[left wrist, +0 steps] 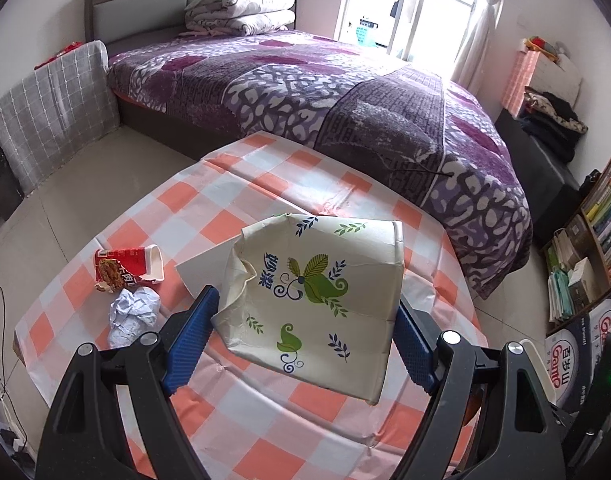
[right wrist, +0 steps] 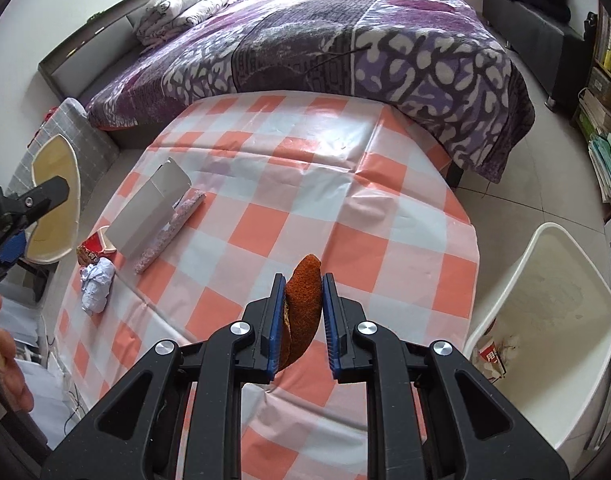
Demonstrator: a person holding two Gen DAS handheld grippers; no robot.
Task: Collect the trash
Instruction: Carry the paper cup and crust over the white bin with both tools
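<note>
The right gripper (right wrist: 303,304) is clenched on a curved piece of orange peel (right wrist: 302,312), holding it above the near edge of the table (right wrist: 345,208) with its orange-and-white checked cloth. Just to the right of the table stands a white waste bin (right wrist: 545,320); at its bottom lie a few scraps, among them a torn piece of packaging with red print (right wrist: 490,356), and the rest of its floor is bare and smudged.

The left gripper (left wrist: 305,320) grips a crumpled paper bowl printed with green leaves (left wrist: 317,280), its blue pads pressing the two sides and its jaws standing wide around it. From the right wrist view the bowl's yellowish inside (right wrist: 55,204) appears empty.

On the table's left side lie a crushed red noodle cup (left wrist: 127,266) on its side, a crumpled white paper ball (left wrist: 133,312) just beside it, and a flattened grey carton (right wrist: 149,216) touching a glittery wrapper strip (right wrist: 171,232). Beyond the table is a bed with a purple blanket (right wrist: 345,40).
</note>
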